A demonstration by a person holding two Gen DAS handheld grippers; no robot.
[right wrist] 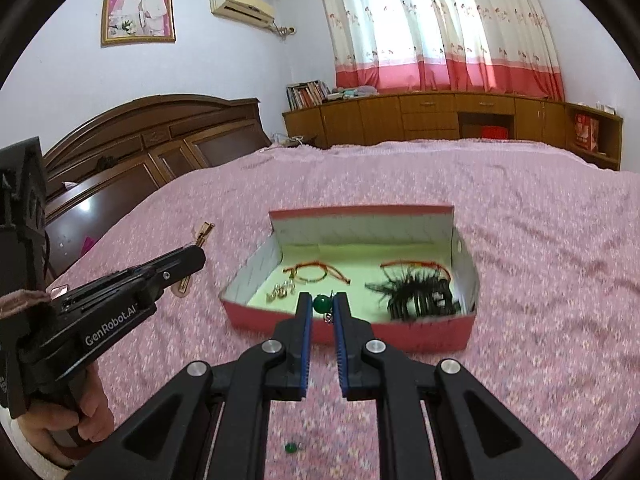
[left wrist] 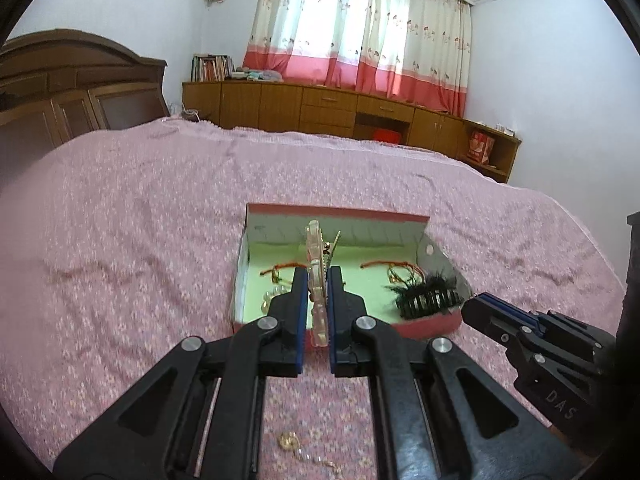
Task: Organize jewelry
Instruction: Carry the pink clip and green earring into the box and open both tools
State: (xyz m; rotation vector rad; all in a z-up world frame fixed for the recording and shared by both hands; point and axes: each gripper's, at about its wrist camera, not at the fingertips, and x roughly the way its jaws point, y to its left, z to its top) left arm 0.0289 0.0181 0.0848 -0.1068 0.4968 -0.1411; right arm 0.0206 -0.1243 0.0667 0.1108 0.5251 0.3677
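Left fingers point(left wrist: 318, 276) clamping translucent pink hair clip point(left wrist: 316, 280), right fingers point(right wrist: 322, 304) pinching round green bead point(right wrist: 321, 303), red cardboard box point(right wrist: 400, 330) beyond

A pink bed point(right wrist: 520, 208) fills mid-frame; curtains point(right wrist: 440, 28) hang upper right, a portrait point(right wrist: 138, 9) upper left, cabinets point(right wrist: 440, 116) below the curtains.

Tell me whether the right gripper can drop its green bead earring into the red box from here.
Probably yes: the right gripper holds the green bead earring just short of the red box, whose top is open, with nothing between them.
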